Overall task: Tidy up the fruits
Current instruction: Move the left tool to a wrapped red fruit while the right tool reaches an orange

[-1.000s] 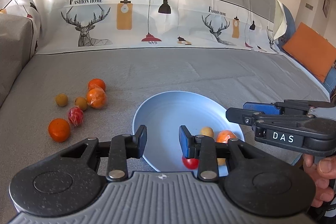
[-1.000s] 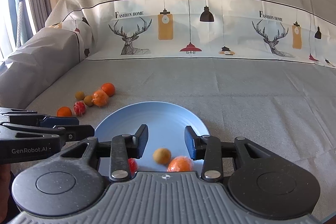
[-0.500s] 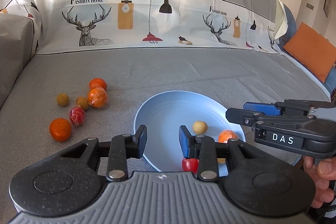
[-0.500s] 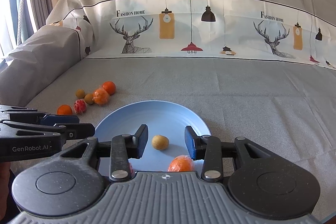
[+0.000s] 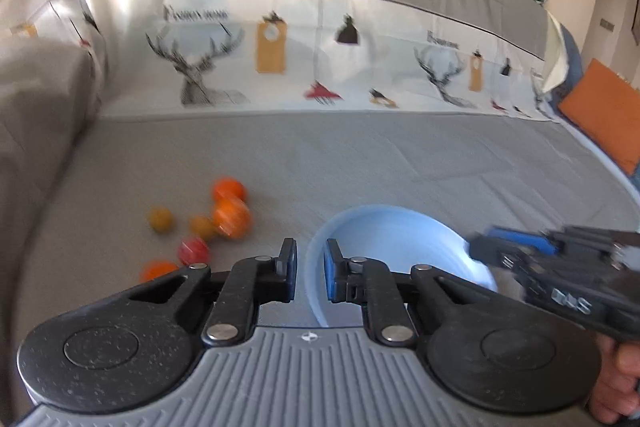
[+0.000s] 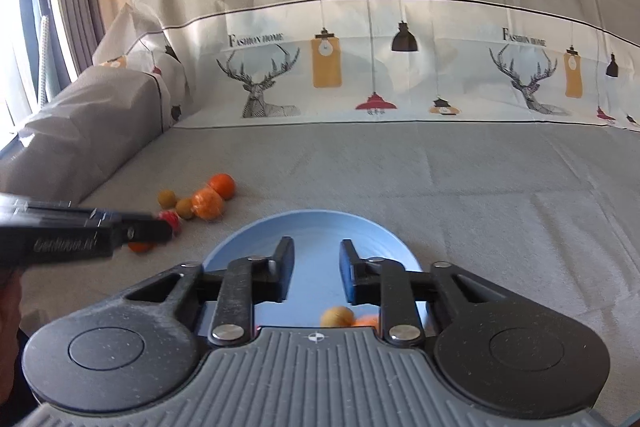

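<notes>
A light blue plate (image 6: 320, 223) lies on the grey cover and holds a small yellow-brown fruit (image 6: 337, 315) and an orange one (image 6: 366, 321) at its near side. To its left lies a loose cluster: two oranges (image 5: 228, 189), two small yellow-brown fruits (image 5: 161, 219), a red fruit (image 5: 193, 251) and another orange (image 5: 158, 269). My left gripper (image 5: 311, 247) hangs over the plate's left rim (image 5: 316, 267), its jaws closing to a narrow gap on nothing. My right gripper (image 6: 316, 247) hovers over the plate, its jaws also closing on nothing.
The grey sofa cover (image 6: 440, 167) stretches far behind the plate. A printed backrest (image 6: 360, 67) rises at the back, a covered armrest (image 6: 80, 123) at the left. An orange cushion (image 5: 604, 111) lies far right. A hand (image 5: 616, 387) holds the right gripper.
Both pairs of jaws have narrowed. The left gripper has risen and pushed forward toward the loose fruits, blurring its view. The small yellow-brown fruit has rolled to the plate's near side.
</notes>
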Demonstrator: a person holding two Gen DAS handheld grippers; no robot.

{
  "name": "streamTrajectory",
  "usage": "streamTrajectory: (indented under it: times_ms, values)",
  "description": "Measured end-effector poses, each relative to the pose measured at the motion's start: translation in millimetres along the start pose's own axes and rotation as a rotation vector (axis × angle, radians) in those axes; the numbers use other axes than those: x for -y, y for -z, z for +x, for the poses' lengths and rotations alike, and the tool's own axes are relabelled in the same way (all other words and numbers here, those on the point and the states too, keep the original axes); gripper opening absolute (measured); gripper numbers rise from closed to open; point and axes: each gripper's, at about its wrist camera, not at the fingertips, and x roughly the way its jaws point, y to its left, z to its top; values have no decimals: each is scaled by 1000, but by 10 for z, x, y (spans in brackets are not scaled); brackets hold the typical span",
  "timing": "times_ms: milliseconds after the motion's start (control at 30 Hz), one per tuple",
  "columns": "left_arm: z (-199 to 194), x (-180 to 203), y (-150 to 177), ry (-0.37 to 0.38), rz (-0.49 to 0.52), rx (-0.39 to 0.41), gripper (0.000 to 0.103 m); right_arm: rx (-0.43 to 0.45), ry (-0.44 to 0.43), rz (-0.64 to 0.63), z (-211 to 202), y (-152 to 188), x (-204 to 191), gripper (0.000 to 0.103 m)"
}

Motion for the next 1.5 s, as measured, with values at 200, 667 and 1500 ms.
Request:
streamTrajectory:
  times_ms: [200,667,1500]
  values:
    - [92,-606,-37,-77,-156,-2,16,20,-52,3,-6,-81,-168,25]
    - [330,-1117,-42,-59,-424,-40,28,17,-158,50,94,-252,-423,25]
    - [822,-750,24,-108,-126,-156,37,-94,-195,155,1094,-514,-654,33]
